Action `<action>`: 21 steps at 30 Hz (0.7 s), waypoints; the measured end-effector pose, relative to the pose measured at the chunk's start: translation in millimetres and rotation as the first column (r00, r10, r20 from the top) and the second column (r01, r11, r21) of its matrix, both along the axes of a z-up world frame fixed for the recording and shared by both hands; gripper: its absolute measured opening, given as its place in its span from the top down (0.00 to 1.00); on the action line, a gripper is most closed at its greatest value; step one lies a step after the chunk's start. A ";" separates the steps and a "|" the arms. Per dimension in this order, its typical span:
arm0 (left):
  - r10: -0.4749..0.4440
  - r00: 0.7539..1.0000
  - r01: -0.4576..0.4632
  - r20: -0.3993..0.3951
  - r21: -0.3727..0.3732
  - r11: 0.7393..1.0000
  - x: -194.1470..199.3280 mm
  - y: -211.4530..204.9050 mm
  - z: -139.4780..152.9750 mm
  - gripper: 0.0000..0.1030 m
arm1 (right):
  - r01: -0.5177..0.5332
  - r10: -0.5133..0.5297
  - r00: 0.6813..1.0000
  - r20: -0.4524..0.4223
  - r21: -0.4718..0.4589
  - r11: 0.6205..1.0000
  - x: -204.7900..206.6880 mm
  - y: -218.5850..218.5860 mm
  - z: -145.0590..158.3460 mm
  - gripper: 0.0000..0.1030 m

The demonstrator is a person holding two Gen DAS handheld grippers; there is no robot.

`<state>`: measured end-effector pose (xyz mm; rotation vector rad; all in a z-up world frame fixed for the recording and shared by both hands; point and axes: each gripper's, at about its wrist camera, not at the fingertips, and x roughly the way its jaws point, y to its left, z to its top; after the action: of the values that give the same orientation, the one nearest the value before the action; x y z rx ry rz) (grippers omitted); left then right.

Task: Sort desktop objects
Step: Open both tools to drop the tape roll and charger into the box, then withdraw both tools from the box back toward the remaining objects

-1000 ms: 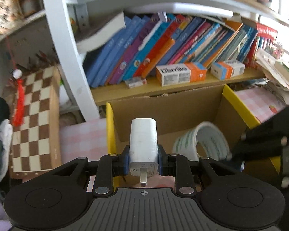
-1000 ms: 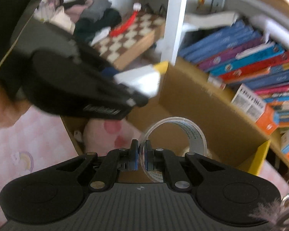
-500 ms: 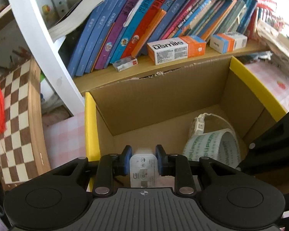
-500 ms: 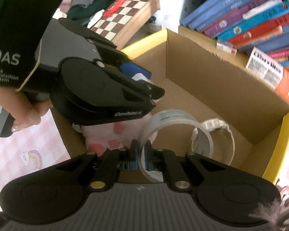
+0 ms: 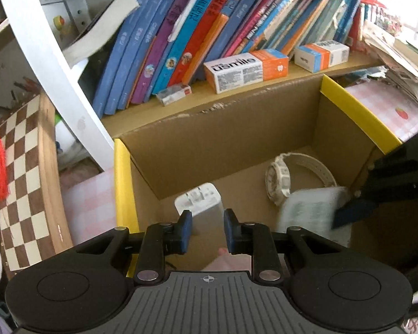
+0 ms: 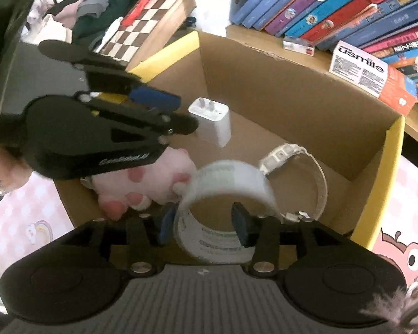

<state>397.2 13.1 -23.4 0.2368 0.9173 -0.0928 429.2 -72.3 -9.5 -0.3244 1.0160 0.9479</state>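
Note:
An open cardboard box point(image 5: 122, 183) with yellow rims holds a white watch point(image 5: 277, 178) and a pink plush toy point(image 6: 142, 183). My left gripper point(image 5: 207, 231) hangs over the box's left side with its pads apart. The white charger point(image 5: 199, 200) sits just beyond them, prongs pointing away, and the pads do not press on it. My right gripper point(image 6: 203, 225) is opening. The blurred tape roll point(image 6: 225, 178) has its wall loose between the jaws, one pad inside the ring. In the right wrist view the left gripper point(image 6: 185, 112) stands left of the charger point(image 6: 211, 122).
A shelf behind the box carries leaning books point(image 5: 197, 27), a white-and-orange usmile carton point(image 5: 245, 69) and smaller cartons. A folded chessboard point(image 5: 22, 183) stands at the left. The pink checked tablecloth point(image 5: 86, 203) shows around the box. A hand point(image 6: 5, 178) holds the left gripper.
Both grippers sank into the box. The left pads let go of the charger, which now sits prongs away. The right jaws spread off the tape roll, which looks blurred.

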 end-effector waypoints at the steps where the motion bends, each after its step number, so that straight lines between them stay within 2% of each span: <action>1: -0.009 1.000 0.010 -0.004 0.005 1.000 -1.7 -1.3 -0.1 0.74 | 0.004 -0.004 1.000 0.006 -0.005 1.000 1.0 -1.3 -0.1 0.58; 5: -0.001 1.000 0.001 -0.005 0.022 1.000 -7.8 -0.9 -0.6 0.74 | 0.009 -0.007 0.999 0.054 -0.050 0.999 3.0 -6.0 -1.1 0.56; 11: -0.002 1.000 0.002 0.010 0.009 1.000 -18.3 0.5 6.3 0.74 | -0.006 0.012 0.997 0.078 -0.081 0.997 4.9 -7.5 -2.6 0.56; 14: 0.005 1.000 -0.005 0.031 0.017 1.000 -24.3 0.0 11.4 0.66 | 0.001 0.005 0.997 0.081 -0.077 0.997 3.7 -8.6 -0.3 0.52; 18: 0.019 0.997 -0.022 0.076 0.033 0.999 -36.0 1.5 20.7 0.51 | 0.018 -0.014 0.996 0.086 -0.041 0.999 -1.8 -13.7 10.4 0.45; 21: 0.019 0.995 -0.023 0.096 0.038 0.999 -45.4 1.6 27.8 0.43 | 0.015 -0.013 0.995 0.103 -0.020 1.000 -7.8 -17.6 20.4 0.33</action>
<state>351.9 14.7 4.4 0.2659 0.8267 -0.0436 421.4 -90.0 10.9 -0.3790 0.9335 0.8993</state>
